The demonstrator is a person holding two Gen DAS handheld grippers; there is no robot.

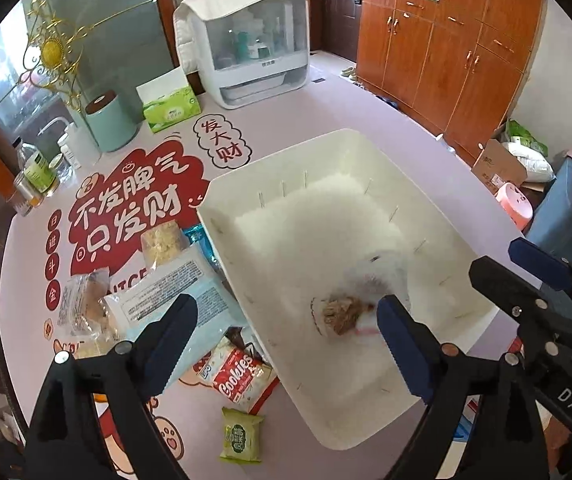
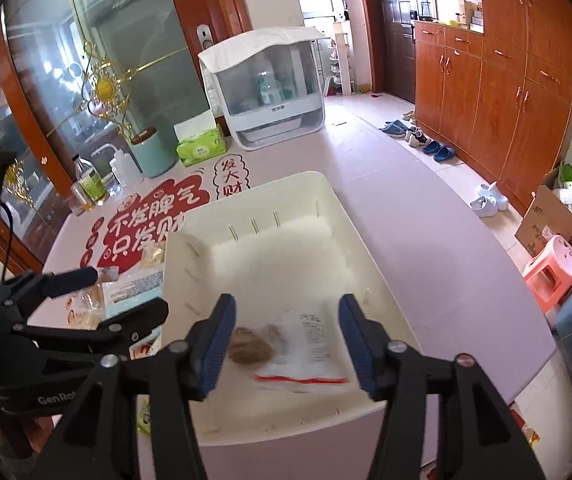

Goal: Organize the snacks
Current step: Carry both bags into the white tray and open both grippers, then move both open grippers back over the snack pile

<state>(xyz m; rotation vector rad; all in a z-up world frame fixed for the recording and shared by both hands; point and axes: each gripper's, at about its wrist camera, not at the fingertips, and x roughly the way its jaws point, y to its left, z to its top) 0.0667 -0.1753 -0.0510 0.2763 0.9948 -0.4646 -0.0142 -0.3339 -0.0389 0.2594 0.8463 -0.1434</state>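
Two grippers hang over a white bin [image 2: 369, 280] on the pink table [image 2: 425, 220], both pointing steeply down. The right gripper [image 2: 284, 344] has its jaws spread wide above the near end of the bin, and nothing is pinched between its blue pads [image 2: 216, 350]; a clear bag [image 2: 305, 348] with a brown snack [image 2: 250, 350] inside lies loose on the bin floor below the gap, blurred. The left gripper [image 1: 282, 344] is just as wide open and holds nothing; one finger stands over the bin beside the bag [image 1: 369, 284], the other outside the bin's left wall, over the packets on the table.

Left of the bin, several snacks lie in a loose heap: a red cookies pack [image 1: 242, 376], a small green packet [image 1: 242, 438] just nearer than it, a large pale blue pouch [image 1: 174, 280] with its printed back up, and some clear-wrapped pastries [image 1: 82, 304]. They rest partly on a red printed mat [image 1: 126, 200].

Farther back stand a mint canister [image 1: 108, 124], a green tissue pack [image 1: 172, 110], a few bottles [image 1: 38, 172] and a white covered rack [image 1: 250, 48]. Beyond the table are wooden cabinets [image 2: 505, 80], shoes [image 2: 417, 138] on the floor, a cardboard box [image 2: 549, 220] and a pink stool [image 2: 551, 270].
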